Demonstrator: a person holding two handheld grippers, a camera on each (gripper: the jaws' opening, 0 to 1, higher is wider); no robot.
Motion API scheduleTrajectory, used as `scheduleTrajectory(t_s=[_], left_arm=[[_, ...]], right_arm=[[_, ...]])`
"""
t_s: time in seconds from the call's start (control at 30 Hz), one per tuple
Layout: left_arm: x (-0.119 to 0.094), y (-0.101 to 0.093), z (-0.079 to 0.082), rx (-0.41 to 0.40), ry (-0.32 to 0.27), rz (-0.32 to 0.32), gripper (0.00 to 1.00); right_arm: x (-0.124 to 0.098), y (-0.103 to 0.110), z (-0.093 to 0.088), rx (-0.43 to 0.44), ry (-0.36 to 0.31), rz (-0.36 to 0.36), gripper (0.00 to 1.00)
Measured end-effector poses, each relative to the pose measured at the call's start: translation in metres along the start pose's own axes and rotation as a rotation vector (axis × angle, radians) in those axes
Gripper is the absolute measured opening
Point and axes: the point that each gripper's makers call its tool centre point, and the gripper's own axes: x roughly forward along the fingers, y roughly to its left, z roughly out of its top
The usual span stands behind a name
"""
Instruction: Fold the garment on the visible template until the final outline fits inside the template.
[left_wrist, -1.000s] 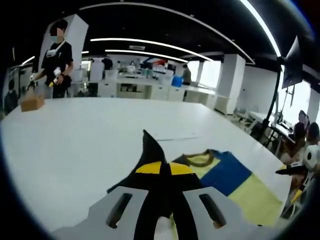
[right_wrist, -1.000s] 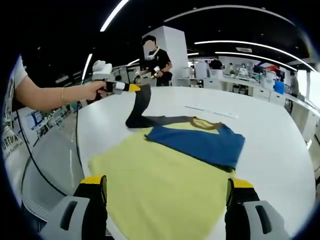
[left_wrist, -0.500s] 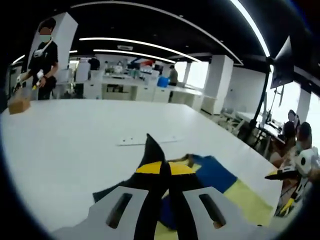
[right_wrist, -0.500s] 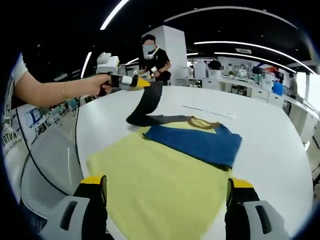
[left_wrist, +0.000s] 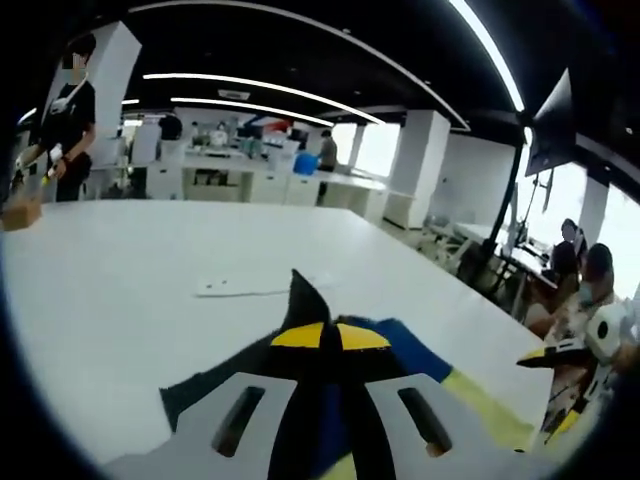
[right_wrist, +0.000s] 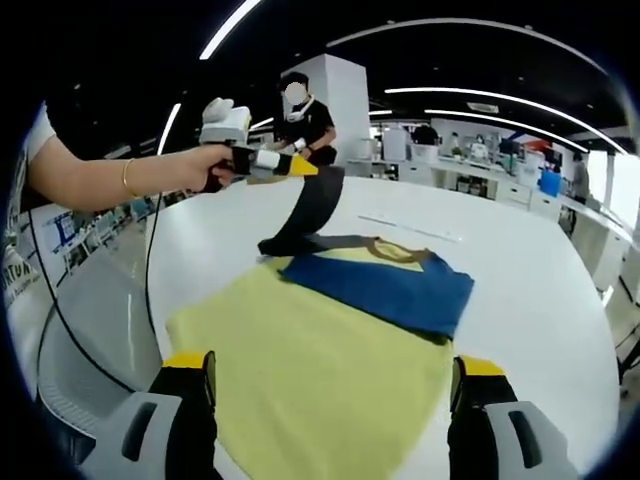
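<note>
A yellow T-shirt (right_wrist: 320, 365) lies flat on the white table (right_wrist: 545, 290), brown collar (right_wrist: 396, 250) at the far end. Its blue sleeve (right_wrist: 385, 290) is folded across the chest. In the right gripper view my left gripper (right_wrist: 303, 168), held by a hand, is shut on the dark grey sleeve (right_wrist: 310, 210) and holds it up above the shirt's far left shoulder. The left gripper view has that gripper (left_wrist: 322, 336) with jaws closed on the dark sleeve (left_wrist: 300, 296), blue (left_wrist: 405, 342) and yellow cloth below. My right gripper (right_wrist: 333, 368) hangs open over the shirt's near hem, gripping nothing.
A thin white strip (right_wrist: 412, 228) lies on the table beyond the collar, also the strip (left_wrist: 236, 287) in the left gripper view. A person (right_wrist: 302, 112) stands at the table's far side near a brown box (left_wrist: 15, 215). Desks and seated people ring the room.
The left gripper has lifted the dark sleeve higher and carried it rightward, over the shirt's shoulder. The right gripper has stayed open over the hem.
</note>
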Motion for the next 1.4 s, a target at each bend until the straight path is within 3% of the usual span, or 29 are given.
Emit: scheduleTrajectory(t_s=[0.37,0.7,1.27,1.4], left_arm=[[0.025,-0.021,-0.005,0.010,0.010,-0.027,0.00],[0.039,-0.038,0.006,-0.003,-0.016,-0.064,0.00],[0.063,-0.069,-0.005,-0.003,0.008,-0.116,0.00],[0.066,-0.082,-0.005,-0.008,-0.005,-0.161,0.00]], right_arm=[[-0.006,-0.009,-0.003,0.030,-0.007,-0.031,0.96],[-0.004,-0.011,-0.005,0.040,-0.004,-0.035,0.96],[-0.005,-0.019,-0.015,0.041,0.028,-0.054,0.96],[-0.005,-0.022,-0.018,0.052,0.030,-0.065,0.96]])
